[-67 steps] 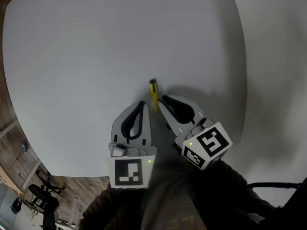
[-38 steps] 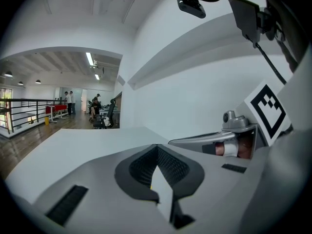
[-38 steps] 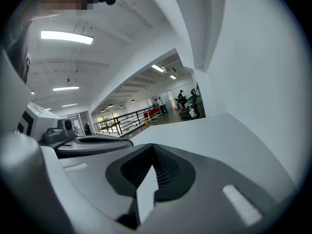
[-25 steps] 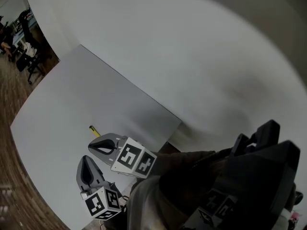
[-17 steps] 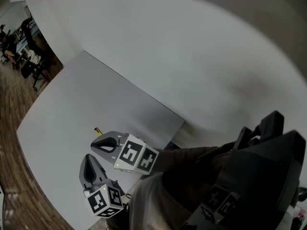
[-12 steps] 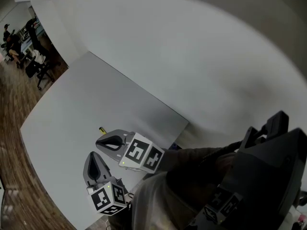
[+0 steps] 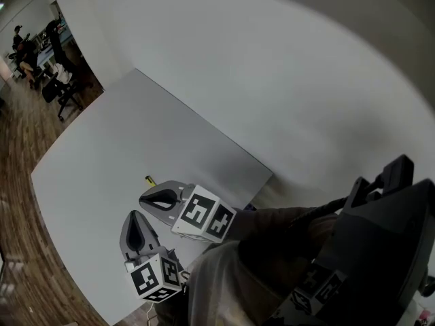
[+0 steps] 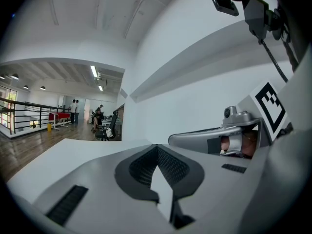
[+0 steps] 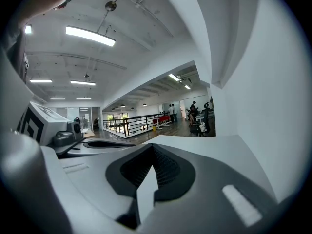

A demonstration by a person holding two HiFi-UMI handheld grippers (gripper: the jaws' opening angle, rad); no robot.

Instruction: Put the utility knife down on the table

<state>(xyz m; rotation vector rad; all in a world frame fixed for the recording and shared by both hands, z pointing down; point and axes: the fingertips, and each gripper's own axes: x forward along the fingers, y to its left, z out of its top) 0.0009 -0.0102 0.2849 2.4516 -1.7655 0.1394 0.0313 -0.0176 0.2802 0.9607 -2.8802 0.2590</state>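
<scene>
The slim yellow utility knife (image 7: 149, 179) lies free on the white bench (image 7: 109, 141), just beyond the right claw (image 7: 145, 197). That claw and the left claw (image 7: 134, 217) are closed and empty, so the set-down looks complete.

The head view looks steeply down from above the person's body, tilted, so the white table (image 7: 102, 141) slants across the frame with both grippers close below. The left gripper (image 7: 134, 215) and right gripper (image 7: 143, 197) carry cameras set low and close behind their own jaws, facing level over the tabletop toward the open office (image 9: 190, 118). Each catches the other gripper beside it. The head view shares that office at its upper left.
</scene>
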